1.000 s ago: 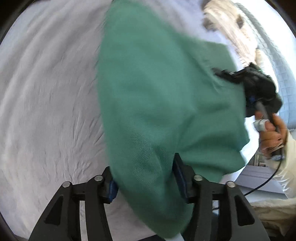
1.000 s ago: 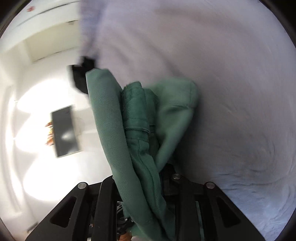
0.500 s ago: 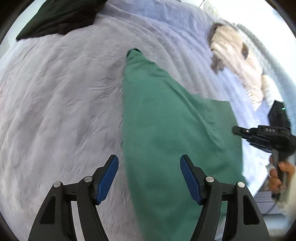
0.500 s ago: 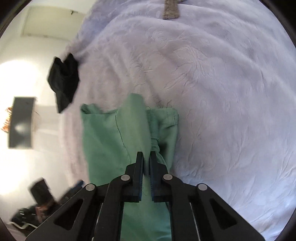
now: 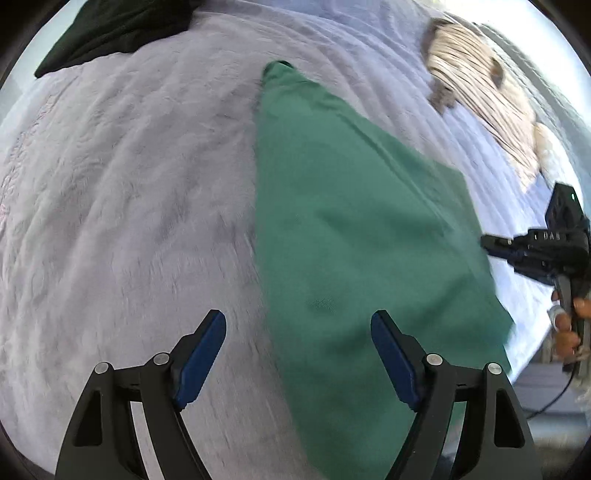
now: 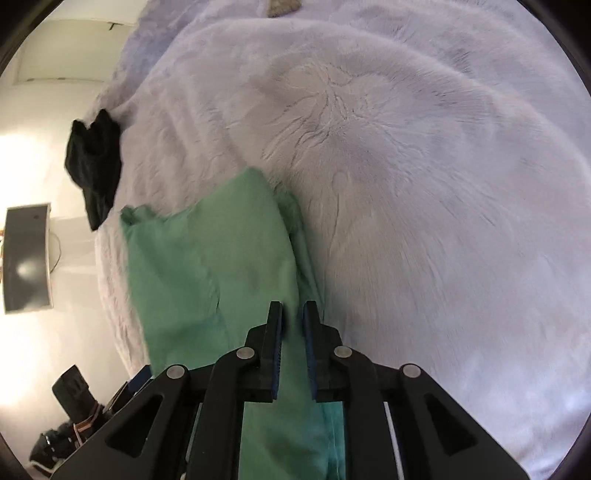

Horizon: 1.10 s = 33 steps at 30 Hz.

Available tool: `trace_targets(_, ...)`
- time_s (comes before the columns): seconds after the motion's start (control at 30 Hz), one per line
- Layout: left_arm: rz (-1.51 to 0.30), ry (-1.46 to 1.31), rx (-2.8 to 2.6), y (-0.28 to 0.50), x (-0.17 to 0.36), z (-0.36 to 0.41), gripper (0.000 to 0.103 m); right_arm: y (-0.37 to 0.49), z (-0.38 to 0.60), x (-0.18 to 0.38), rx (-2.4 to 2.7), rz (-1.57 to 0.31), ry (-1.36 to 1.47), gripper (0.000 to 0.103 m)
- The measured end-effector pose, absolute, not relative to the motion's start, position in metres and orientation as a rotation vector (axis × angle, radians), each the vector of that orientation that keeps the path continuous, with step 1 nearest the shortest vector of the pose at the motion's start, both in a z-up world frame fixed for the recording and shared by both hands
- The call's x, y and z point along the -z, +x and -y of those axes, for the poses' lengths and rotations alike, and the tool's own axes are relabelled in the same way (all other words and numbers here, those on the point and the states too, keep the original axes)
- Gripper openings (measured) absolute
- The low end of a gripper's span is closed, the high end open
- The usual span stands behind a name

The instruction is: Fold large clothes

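Green garment [image 5: 351, 240] flat on bed [image 5: 129, 203], running from my 6 o'clock toward 12. My left gripper [image 5: 299, 354] above it, jaws wide, nothing held. My right gripper [image 6: 293, 325] over garment's near edge at 3 o'clock, jaws narrow; grip on fabric, cannot tell. Black garment [image 5: 110, 29] far at 11. Striped cloth [image 5: 480, 85] far at 1.

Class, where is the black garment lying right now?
In the left wrist view the black garment lies at the upper left on the lavender bedspread, beyond and left of the green garment.
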<state>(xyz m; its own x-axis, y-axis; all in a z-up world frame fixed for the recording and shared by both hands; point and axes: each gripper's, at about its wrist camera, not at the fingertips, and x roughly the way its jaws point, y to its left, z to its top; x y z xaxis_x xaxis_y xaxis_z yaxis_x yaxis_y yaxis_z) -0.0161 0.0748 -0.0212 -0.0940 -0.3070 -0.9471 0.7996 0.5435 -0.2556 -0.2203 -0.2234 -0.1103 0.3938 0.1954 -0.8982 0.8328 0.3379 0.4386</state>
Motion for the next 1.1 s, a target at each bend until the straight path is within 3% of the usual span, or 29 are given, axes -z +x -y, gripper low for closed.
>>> trace_targets(0.3,-1.349,0.651,1.036,-0.072,0.046,-0.125,0.085,-0.239,0.146,0.063,0.463,-1.180,1.100,0.015)
trace_targets(0.6,-1.356,0.623,1.019,-0.069,0.048,-0.132,0.089,-0.254,0.098,0.092,0.499,-1.392,0.986,0.014)
trace_targets(0.77,-1.364,0.629,1.001,-0.070,0.051,-0.126,0.095,-0.268,0.098,0.113,0.548,-1.418,1.015,0.009)
trace_targets(1.1,-1.382,0.668,0.974,-0.069,0.047,-0.117,0.095,-0.252,0.092,0.124,0.575,-1.466,0.983,0.009)
